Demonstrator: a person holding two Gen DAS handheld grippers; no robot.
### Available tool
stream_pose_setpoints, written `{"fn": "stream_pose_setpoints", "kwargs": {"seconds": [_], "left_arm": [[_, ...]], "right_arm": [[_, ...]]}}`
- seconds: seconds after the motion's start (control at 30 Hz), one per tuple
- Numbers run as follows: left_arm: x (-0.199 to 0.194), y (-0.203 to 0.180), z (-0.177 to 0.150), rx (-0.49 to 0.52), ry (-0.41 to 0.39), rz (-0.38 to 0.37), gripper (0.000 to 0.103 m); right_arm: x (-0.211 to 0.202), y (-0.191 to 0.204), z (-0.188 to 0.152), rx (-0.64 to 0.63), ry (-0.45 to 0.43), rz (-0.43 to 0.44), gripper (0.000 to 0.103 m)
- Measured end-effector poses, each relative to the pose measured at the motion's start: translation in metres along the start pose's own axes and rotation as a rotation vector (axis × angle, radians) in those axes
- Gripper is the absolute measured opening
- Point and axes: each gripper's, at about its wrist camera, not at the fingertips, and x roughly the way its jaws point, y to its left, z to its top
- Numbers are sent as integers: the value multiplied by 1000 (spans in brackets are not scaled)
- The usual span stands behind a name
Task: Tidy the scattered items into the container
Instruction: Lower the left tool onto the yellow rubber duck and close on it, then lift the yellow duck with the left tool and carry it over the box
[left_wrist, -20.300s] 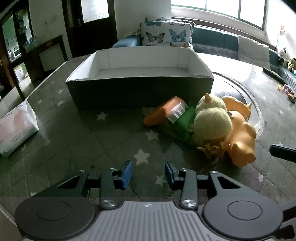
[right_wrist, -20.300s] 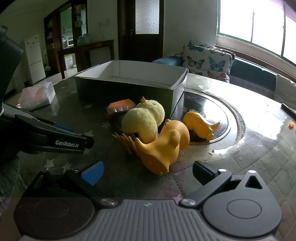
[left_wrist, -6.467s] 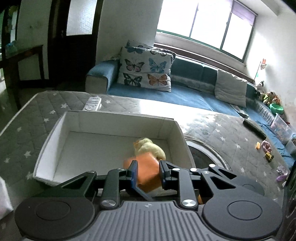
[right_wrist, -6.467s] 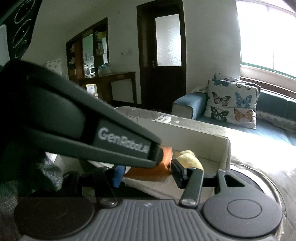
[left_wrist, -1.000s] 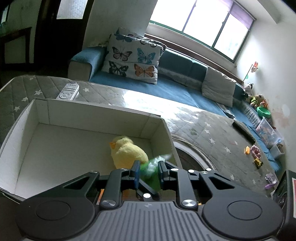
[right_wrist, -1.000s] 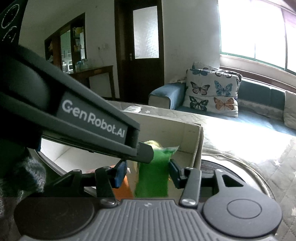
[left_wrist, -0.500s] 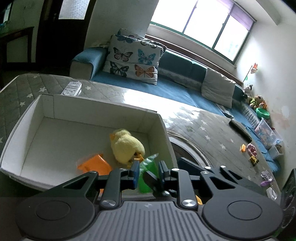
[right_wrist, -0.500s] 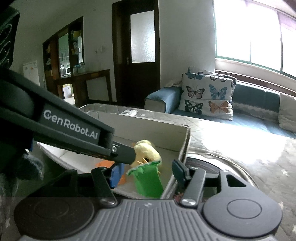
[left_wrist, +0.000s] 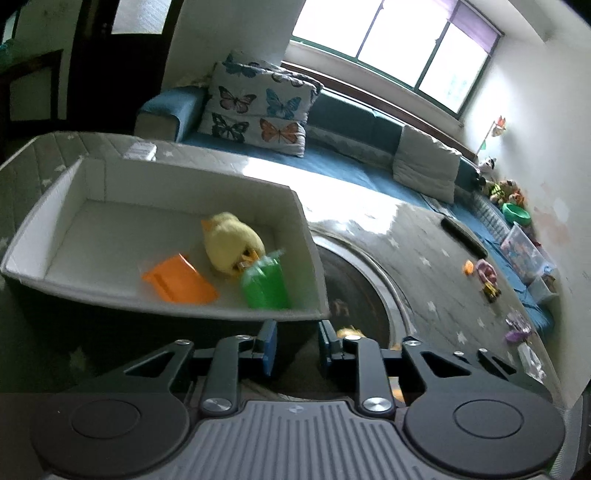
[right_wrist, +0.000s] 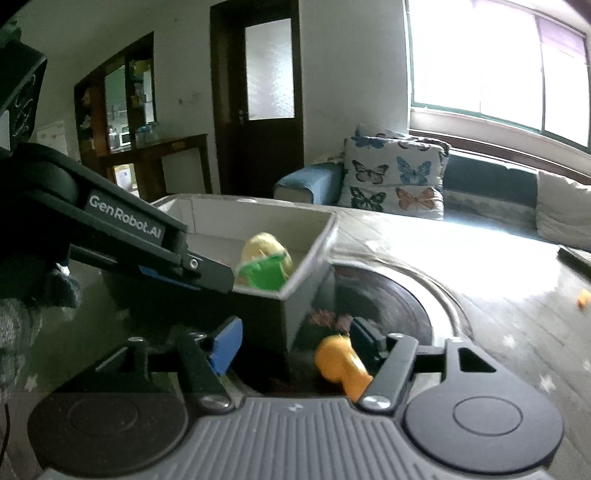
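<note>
Black fingers (left_wrist: 266, 345), blue pads (right_wrist: 225, 345)

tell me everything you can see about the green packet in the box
The green packet is a small pouch of what looks like glossy plastic film, bright green with a crimped, paler top edge. It sits inside the white-walled box, in the near right corner, top tilted toward the far side. Its upper end rests against the yellow plush chick; the orange packet lies apart to its left. Neither tongs touch it. The picture is slightly blurred.

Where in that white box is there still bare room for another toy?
The box floor is bare on its left half, between the left wall and the orange packet. The right end is crowded: yellow plush chick and green packet press together there.
</note>
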Motion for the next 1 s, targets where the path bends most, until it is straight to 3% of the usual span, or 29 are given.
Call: {"fn": "stream_pose_setpoints", "kwargs": {"seconds": [0.47,0.73,1.0], "left_arm": [[26,-39,-41,-4,143,-108,28],[39,-58,-50,19,193,-139,28],[47,-63,-55,36,222,-144,35]], "right_arm": [[-37,-15,-58,61,84,-41,72],[-34,-16,-62,105,108,-6,69],[-27,-19,-64,170,122,25,63]]}}
